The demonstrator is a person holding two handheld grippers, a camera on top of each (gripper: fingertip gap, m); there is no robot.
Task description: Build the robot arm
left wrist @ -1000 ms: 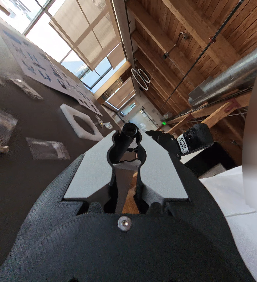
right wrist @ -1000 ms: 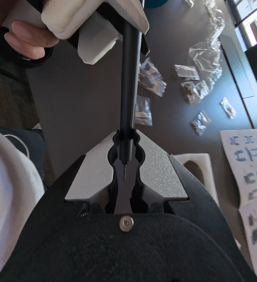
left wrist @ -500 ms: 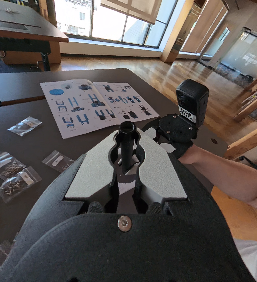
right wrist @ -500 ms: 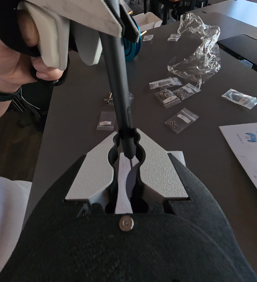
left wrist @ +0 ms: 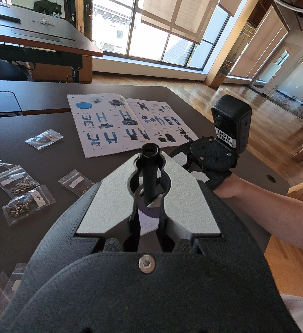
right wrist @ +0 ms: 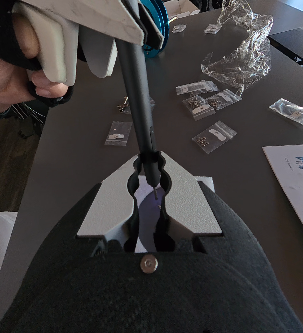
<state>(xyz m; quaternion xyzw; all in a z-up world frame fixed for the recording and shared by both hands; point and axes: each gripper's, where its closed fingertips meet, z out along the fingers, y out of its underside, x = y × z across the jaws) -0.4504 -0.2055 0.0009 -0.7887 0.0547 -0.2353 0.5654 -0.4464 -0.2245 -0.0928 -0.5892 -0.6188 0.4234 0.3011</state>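
Observation:
A slim dark electric screwdriver [right wrist: 138,90] is gripped at both ends. My left gripper [left wrist: 149,158] is shut on its upper end [left wrist: 149,173] and also shows at the top of the right wrist view [right wrist: 150,39]. My right gripper [right wrist: 149,156] is shut on its lower end, just above the bit [right wrist: 155,194]. The bit points down at a dark round opening in a white foam piece [right wrist: 205,182] on the table. A tiny screw [right wrist: 159,206] lies just below the bit tip. The right gripper's body and camera [left wrist: 213,156] show beyond the left fingers.
On the dark table [left wrist: 39,162] lie an open instruction booklet [left wrist: 129,124], several small bags of screws and nuts [right wrist: 213,135] [left wrist: 28,201], crumpled clear plastic [right wrist: 240,54], a blue round part [right wrist: 156,27] and a small cross-shaped metal tool [right wrist: 123,106]. The table edge [left wrist: 265,239] is to the right. One gripper's finger ends stand about 10 cm off the other's.
The left gripper has tilted from facing the ceiling down towards the table. The screwdriver has swung towards upright, and its bit has come down over the foam opening. Both grippers stay shut on it.

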